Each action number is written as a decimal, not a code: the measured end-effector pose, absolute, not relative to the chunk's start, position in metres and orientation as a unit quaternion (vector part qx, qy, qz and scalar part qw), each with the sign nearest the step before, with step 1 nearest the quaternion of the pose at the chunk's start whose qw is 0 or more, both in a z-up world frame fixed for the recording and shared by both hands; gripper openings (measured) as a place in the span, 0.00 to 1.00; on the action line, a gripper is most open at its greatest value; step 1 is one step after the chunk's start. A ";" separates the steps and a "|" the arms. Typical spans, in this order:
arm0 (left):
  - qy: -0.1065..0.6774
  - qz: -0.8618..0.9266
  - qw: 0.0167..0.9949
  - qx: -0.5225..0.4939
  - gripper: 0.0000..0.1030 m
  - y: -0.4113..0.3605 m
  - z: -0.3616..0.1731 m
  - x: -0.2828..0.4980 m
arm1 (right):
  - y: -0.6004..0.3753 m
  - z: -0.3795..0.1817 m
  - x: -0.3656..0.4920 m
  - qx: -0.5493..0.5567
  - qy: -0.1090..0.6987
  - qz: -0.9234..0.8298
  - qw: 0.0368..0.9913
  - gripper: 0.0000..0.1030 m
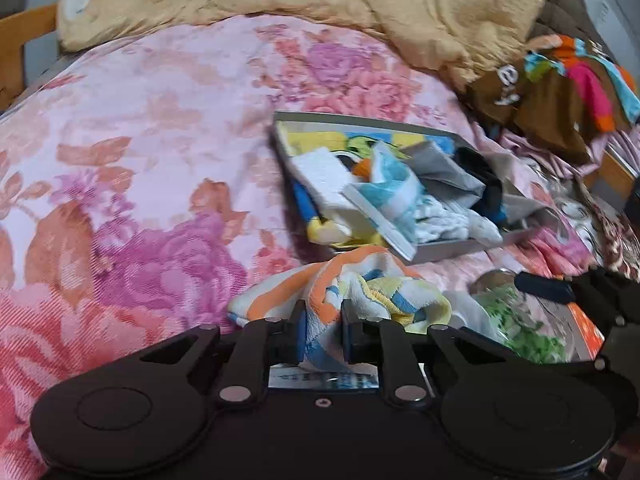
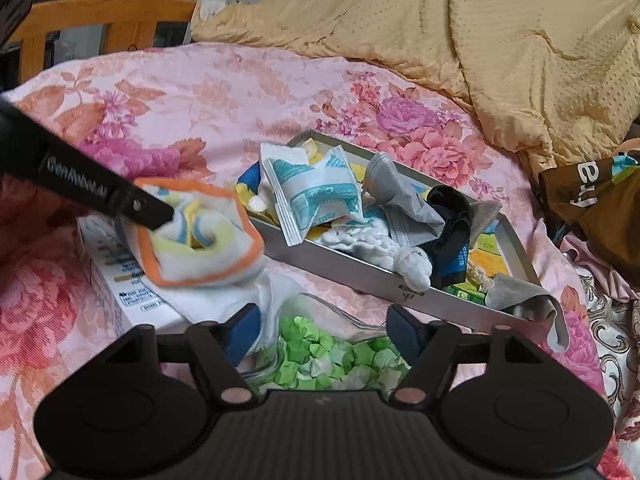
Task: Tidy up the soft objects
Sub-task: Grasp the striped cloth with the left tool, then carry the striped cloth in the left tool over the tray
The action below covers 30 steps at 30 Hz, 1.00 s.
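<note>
A small white cloth with an orange edge and yellow and blue stripes (image 1: 360, 292) lies bunched on the floral bedspread. My left gripper (image 1: 323, 332) is shut on one fold of it. From the right wrist view, the same cloth (image 2: 200, 240) hangs from the left gripper's black finger (image 2: 100, 192) over a white box (image 2: 108, 264). My right gripper (image 2: 322, 330) stands open, its jaws on either side of a clear glass jar of green paper stars (image 2: 328, 356). A grey tray (image 2: 360, 276) behind holds packets, a grey mask, dark socks and a white knotted cloth.
A tan quilt (image 2: 500, 40) is heaped at the back of the bed. A brown garment with bright patches (image 1: 560, 80) lies at the right. A white cloth (image 2: 240, 300) lies beside the jar. A wooden rail (image 2: 100, 16) stands at the far left.
</note>
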<state>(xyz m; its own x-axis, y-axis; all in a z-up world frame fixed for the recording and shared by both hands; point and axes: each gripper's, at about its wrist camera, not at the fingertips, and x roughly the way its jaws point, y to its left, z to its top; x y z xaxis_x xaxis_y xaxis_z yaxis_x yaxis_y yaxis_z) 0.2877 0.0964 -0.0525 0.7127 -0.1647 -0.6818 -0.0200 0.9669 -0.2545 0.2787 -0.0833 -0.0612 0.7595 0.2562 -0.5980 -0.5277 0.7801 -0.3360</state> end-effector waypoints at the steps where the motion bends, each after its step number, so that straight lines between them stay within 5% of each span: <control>1: 0.379 -0.034 0.916 -0.127 0.17 0.098 -0.052 0.288 | -0.081 -0.062 0.278 -0.256 0.269 0.216 0.903 0.65; 12: 0.382 -0.032 0.913 -0.139 0.17 0.101 -0.054 0.288 | -0.057 -0.067 0.267 -0.329 0.250 0.209 0.886 0.45; 25: 0.377 -0.035 0.915 -0.140 0.16 0.101 -0.051 0.286 | -0.036 -0.078 0.247 -0.414 0.193 0.214 0.864 0.04; 30: 0.370 -0.042 0.919 -0.132 0.14 0.097 -0.048 0.285 | -0.036 -0.079 0.242 -0.431 0.180 0.207 0.859 0.02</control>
<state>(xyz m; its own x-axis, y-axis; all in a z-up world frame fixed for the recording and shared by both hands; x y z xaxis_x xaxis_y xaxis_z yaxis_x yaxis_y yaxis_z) 0.2849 0.0966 -0.0482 0.7234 -0.1741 -0.6681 -0.0205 0.9618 -0.2728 0.2421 -0.0355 -0.0787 0.8490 0.2010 -0.4887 -0.5119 0.5419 -0.6666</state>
